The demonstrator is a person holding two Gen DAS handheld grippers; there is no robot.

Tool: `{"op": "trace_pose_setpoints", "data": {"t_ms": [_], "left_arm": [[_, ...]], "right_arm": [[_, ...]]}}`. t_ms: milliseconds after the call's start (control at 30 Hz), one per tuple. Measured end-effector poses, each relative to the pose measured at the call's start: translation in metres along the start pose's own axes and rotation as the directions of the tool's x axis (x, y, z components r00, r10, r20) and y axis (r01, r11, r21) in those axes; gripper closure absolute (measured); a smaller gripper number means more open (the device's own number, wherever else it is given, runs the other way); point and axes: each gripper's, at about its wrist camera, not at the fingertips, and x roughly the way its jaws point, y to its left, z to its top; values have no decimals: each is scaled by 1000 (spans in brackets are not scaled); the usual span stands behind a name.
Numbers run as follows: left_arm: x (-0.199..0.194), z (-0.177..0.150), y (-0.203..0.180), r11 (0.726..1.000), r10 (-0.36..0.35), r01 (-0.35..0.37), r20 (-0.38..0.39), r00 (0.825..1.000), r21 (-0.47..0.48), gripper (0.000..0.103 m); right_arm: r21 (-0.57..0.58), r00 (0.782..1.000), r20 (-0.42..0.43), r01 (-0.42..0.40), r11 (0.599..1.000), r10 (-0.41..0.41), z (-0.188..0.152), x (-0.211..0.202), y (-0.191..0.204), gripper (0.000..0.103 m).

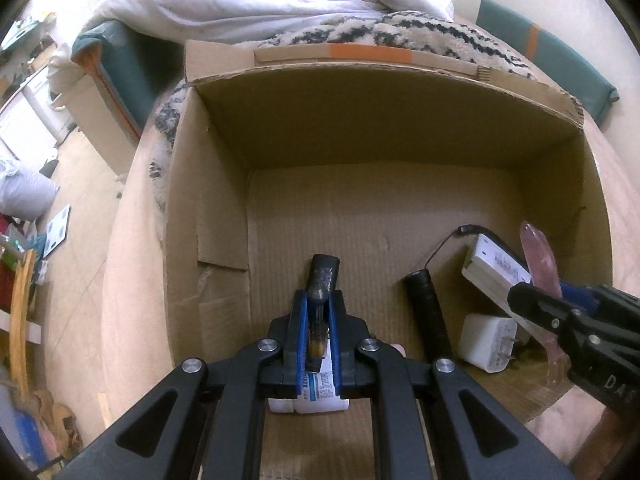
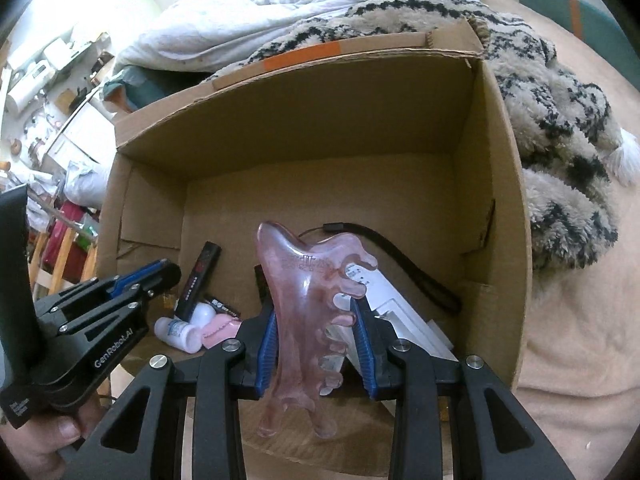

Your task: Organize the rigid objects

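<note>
While my right claw [image 2: 316, 344] is clamped on a pink comb [image 2: 308, 312] held upright over the cardboard box [image 2: 504, 184], my left claw [image 1: 319, 312] is pinched shut on a slim black stick [image 1: 322, 280], with a white bottle [image 1: 308, 400] right beneath it.
</note>
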Motion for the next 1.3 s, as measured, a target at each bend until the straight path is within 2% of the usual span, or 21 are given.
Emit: {"op": "trace_pose_setpoints", "data": {"t_ms": [200,267,333,367,400,433,500,533,567,700,733,767,967,1133,1200,1300], "left_arm": [[0,-1,1,1000,-3,3,2,1000,-11,94],[-1,-2,-1,1000,-4,4,8,1000,-2,94],[-4,-4,-4,1000,11,-12,19,1000,20,90],[-5,-5,-5,1000,12,-13,23,1000,26,82],[-6,-5,-5,1000,12,-12,25,1000,24,73],[-9,-5,-5,1000,5,-6,32,999,22,69],[-15,-6,-5,1000,2,-3,52,999,25,49],[-18,-7,-5,1000,-1,-1,62,998,27,48],[-23,-8,-6,999,-14,12,75,997,36,48],[-42,-12,-10,997,-20,13,108,994,70,47],[-46,-13,-8,998,-14,6,114,993,69,46],[-50,-14,-6,998,-11,4,114,993,61,42],[-67,-26,15,1000,-4,5,92,996,-10,42],[-94,-44,33,996,54,-43,149,987,-73,39],[-104,-53,36,997,53,-42,171,984,-69,29],[-117,-64,40,996,47,-33,179,983,-83,28]], "right_arm": [[28,1000,-6,6,1000,-6,1,2,-5,67],[28,999,-13,32,999,-32,1,2,-6,67],[31,999,2,41,999,-41,2,-1,-6,67],[33,999,10,36,999,-36,2,-3,-6,65],[35,999,15,29,999,-30,3,-5,-5,60],[34,1000,26,15,999,-16,4,-8,-4,55],[31,999,47,0,1000,-2,3,-14,-1,46],[23,998,58,-4,1000,3,4,-16,1,40],[17,998,68,-3,1000,2,4,-19,3,29],[6,991,135,-14,1000,13,1,-37,5,9],[8,989,146,-16,1000,14,0,-42,5,0],[12,987,158,-17,1000,15,-1,-46,4,0],[20,979,202,-6,1000,2,-10,-72,0,0],[21,977,214,1,1000,-6,-26,-88,2,0],[22,977,214,-7,1000,3,-35,-95,4,0],[22,970,242,-2,1000,-4,-50,-109,9,0]]}}
